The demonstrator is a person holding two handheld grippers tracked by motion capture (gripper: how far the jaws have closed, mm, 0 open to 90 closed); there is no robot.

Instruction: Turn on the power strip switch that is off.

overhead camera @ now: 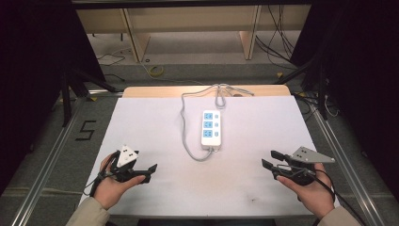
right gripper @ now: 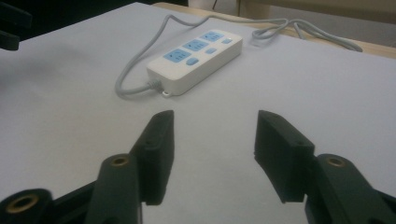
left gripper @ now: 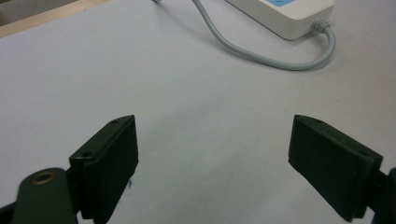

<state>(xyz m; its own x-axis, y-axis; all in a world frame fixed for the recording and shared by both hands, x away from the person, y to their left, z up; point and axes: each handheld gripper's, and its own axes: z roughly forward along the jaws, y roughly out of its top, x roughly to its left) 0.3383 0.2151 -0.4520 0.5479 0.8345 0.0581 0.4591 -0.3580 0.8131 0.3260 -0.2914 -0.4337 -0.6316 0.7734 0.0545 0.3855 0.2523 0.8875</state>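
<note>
No work appears begun: the power strip (overhead camera: 211, 130) lies untouched mid-table (overhead camera: 155, 122) with its cable (overhead camera: 188, 141) looped beside it, while the left gripper (overhead camera: 141, 173) and right gripper (overhead camera: 270, 159) rest well apart from it, both wide open and empty.

The high view looks forward and down from above the person's side, taking in the whole white table (overhead camera: 155, 132) with the floor and shelving beyond it. The left gripper view sits low and close to the tabletop, looking across it between its own jaws toward the near end of the power strip (left gripper: 289, 16) and its grey cord (left gripper: 261, 56). The right gripper view is equally low, facing the strip from the other side. All three views share the strip
</note>
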